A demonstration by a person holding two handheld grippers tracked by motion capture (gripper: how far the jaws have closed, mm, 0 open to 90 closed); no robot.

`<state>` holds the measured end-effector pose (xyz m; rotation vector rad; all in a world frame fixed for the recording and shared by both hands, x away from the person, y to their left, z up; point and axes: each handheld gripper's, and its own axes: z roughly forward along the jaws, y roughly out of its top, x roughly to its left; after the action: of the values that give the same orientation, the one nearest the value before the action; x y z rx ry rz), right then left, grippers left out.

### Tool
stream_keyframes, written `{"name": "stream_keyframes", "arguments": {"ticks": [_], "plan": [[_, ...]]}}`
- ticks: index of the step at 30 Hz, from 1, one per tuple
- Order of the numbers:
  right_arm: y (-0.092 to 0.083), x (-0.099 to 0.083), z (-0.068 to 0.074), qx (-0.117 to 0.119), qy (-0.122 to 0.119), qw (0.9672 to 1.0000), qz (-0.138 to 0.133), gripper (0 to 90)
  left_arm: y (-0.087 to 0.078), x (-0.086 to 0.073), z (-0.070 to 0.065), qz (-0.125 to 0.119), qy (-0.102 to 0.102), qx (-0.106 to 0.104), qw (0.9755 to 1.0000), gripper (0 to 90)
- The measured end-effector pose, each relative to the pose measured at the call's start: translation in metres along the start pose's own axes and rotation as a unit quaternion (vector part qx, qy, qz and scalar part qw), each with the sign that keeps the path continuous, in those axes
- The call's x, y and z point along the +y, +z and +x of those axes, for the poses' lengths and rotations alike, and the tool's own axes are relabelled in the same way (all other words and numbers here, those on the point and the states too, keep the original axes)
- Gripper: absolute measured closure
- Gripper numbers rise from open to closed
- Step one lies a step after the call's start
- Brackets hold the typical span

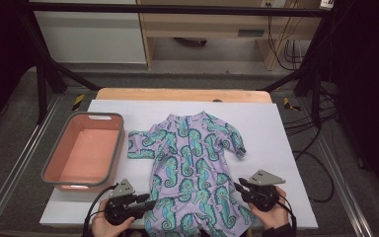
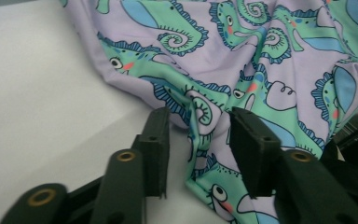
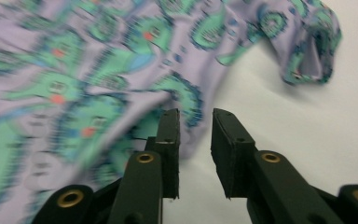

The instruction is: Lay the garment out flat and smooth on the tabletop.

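While the left gripper point(image 2: 198, 135) lies low at the near left hem of the baby suit point(image 1: 192, 163), its jaws stand parted with a ridge of the lilac seahorse cloth rising between them; the pads do not press on it, so the cloth is released. Beyond the jaw tips the suit spreads over the white sheet point(image 1: 276, 128), and bare sheet lies off the left jaw. The hand point(image 1: 109, 226) holds this gripper level, pointing toward the suit.

The right gripper point(image 3: 195, 116) has its jaws a narrow gap apart, with nothing gripped. The suit's edge lies just at the left jaw's tip and spreads away to that side; a sleeve point(image 3: 310, 46) lies farther ahead. The right hand point(image 1: 275, 215) holds it aimed at the suit's near right hem.
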<state>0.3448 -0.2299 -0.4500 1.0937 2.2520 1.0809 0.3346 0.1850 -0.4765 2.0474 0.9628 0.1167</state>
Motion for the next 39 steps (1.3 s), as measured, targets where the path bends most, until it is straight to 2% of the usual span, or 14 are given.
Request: {"name": "stream_keyframes", "arguments": {"ticks": [5, 10, 13, 15, 16, 18, 19, 22, 25, 27, 29, 32, 36, 39], "plan": [[-0.006, 0.004, 0.03, 0.068, -0.013, 0.9971, -0.032, 57.8, 0.003, -0.005, -0.01, 0.017, -0.009, -0.008, 0.9998, 55.7], [0.031, 0.003, 0.059, 0.105, -0.038, 0.9937, 0.007, 46.7, 0.005, -0.007, -0.018, 0.025, 0.0, -0.006, 0.9997, 74.8], [0.047, -0.001, 0.067, 0.102, -0.054, 0.9929, 0.03, 55.6, 0.004, -0.008, -0.019, 0.03, 0.009, -0.005, 0.9995, 85.5], [0.047, -0.001, 0.071, 0.09, -0.073, 0.9928, 0.03, 82.4, 0.002, -0.008, -0.019, 0.036, 0.012, -0.008, 0.9992, 86.9], [0.045, 0.001, 0.071, 0.103, -0.066, 0.9915, 0.043, 88.6, 0.001, -0.007, -0.019, 0.041, 0.013, -0.008, 0.9991, 87.3], [0.041, 0.003, 0.075, 0.117, -0.062, 0.9893, 0.06, 89.4, -0.007, -0.006, -0.016, 0.043, 0.018, -0.011, 0.9989, 87.6], [0.038, 0.005, 0.079, 0.144, -0.05, 0.9865, 0.06, 89.4, -0.012, -0.006, -0.013, 0.043, 0.022, -0.006, 0.9988, 87.7], [0.032, 0.009, 0.087, 0.185, -0.025, 0.9817, 0.038, 85.5, -0.021, -0.006, -0.005, 0.038, 0.022, -0.008, 0.999, 87.4], [0.024, 0.012, 0.079, 0.14, -0.016, 0.99, 0.003, 59.6, -0.019, -0.007, -0.005, 0.03, 0.019, -0.008, 0.9993, 80.3], [0.018, 0.009, 0.066, 0.085, -0.014, 0.9963, -0.001, 53.7, -0.015, -0.009, -0.007, 0.03, 0.016, -0.006, 0.9994, 72.7], [0.014, 0.0, 0.051, 0.058, -0.003, 0.9983, 0.002, 50.9, -0.01, -0.011, -0.006, 0.034, 0.008, -0.003, 0.9994, 68.8], [0.011, -0.015, 0.037, 0.05, 0.016, 0.9985, 0.015, 52.8, -0.008, -0.013, -0.005, 0.026, 0.001, -0.004, 0.9996, 69.9], [0.016, -0.028, 0.036, 0.074, 0.014, 0.9964, 0.039, 62.2, -0.007, -0.015, -0.006, 0.021, 0.001, -0.001, 0.9998, 76.9], [0.015, -0.025, 0.042, 0.087, -0.003, 0.995, 0.05, 87.0, -0.008, -0.016, -0.007, 0.025, 0.004, -0.006, 0.9997, 84.4]]}}
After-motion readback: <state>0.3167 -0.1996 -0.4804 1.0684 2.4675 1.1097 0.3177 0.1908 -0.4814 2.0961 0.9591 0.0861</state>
